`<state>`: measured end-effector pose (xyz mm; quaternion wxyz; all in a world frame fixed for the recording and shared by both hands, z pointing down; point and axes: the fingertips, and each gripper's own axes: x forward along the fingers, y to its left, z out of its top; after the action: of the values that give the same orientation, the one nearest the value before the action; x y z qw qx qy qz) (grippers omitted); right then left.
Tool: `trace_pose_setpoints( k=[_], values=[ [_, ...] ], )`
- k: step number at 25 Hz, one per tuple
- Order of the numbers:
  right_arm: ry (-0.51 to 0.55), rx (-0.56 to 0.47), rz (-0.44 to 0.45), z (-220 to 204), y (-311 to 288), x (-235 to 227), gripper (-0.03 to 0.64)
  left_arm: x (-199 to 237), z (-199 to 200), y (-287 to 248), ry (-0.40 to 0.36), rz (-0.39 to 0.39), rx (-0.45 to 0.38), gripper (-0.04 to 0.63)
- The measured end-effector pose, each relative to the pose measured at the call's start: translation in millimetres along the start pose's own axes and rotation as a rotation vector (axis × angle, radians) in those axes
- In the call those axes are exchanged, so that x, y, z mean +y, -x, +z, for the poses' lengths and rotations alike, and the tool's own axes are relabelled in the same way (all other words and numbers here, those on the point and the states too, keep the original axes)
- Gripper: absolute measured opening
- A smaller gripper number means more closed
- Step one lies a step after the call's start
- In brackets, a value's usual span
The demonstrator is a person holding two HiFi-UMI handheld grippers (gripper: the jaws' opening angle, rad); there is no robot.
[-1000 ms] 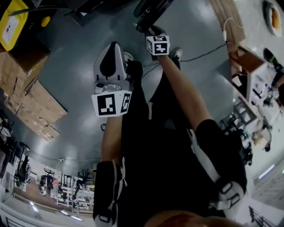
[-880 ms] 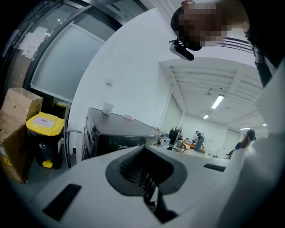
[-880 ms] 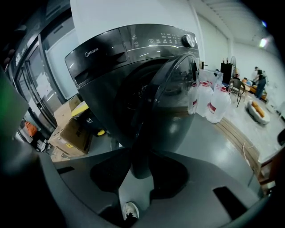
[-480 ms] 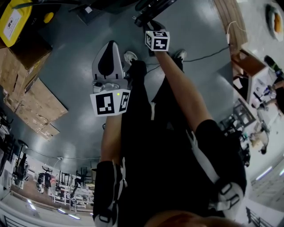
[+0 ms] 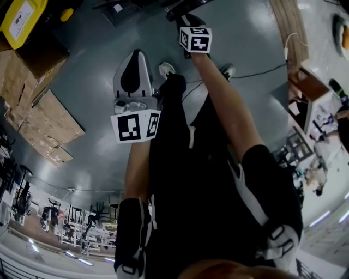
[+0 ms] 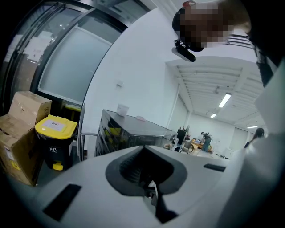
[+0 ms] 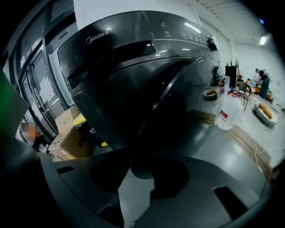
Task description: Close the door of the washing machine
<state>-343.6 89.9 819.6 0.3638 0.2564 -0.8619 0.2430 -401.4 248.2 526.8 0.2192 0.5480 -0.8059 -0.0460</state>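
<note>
The dark Midea washing machine fills the right gripper view, its round door swung out towards me. My right gripper is open, a wedge of floor showing between its jaws. The door's lower rim sits right at the tips; I cannot tell whether it touches them. In the head view the right gripper reaches to the top edge against a dark part of the machine. My left gripper hangs lower beside the person's leg, apart from the machine. Its jaws look shut with nothing in them, and the left gripper faces away from the door.
Cardboard boxes and a yellow-lidded bin stand at the left. A steel counter lies ahead of the left gripper. A white plastic jug stands on the floor right of the machine. A cable crosses the floor near wooden furniture.
The right gripper has moved further up the head view, towards the machine. The left gripper has kept about the same place in the view, while the floor and boxes have shifted beneath it.
</note>
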Motion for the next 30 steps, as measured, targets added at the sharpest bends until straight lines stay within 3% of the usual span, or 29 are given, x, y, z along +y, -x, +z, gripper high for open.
trace_pose_setpoints(
  k=[10,17,24,30],
  values=[
    [0.030,0.003,0.021,23,-16,15,0.129,11,1,3,0.000,0.030,-0.003,0.005],
    [0.143,0.026,0.085,20,-10,21,0.117,0,5,3,0.006,0.031,-0.028,0.005],
    [0.165,0.011,0.123,16,60,20,0.046,-35,28,19,0.004,0.032,-0.049,0.005],
    [0.193,-0.086,0.108,71,144,4,0.018,-69,59,21,0.022,0.014,-0.087,0.005]
  ],
)
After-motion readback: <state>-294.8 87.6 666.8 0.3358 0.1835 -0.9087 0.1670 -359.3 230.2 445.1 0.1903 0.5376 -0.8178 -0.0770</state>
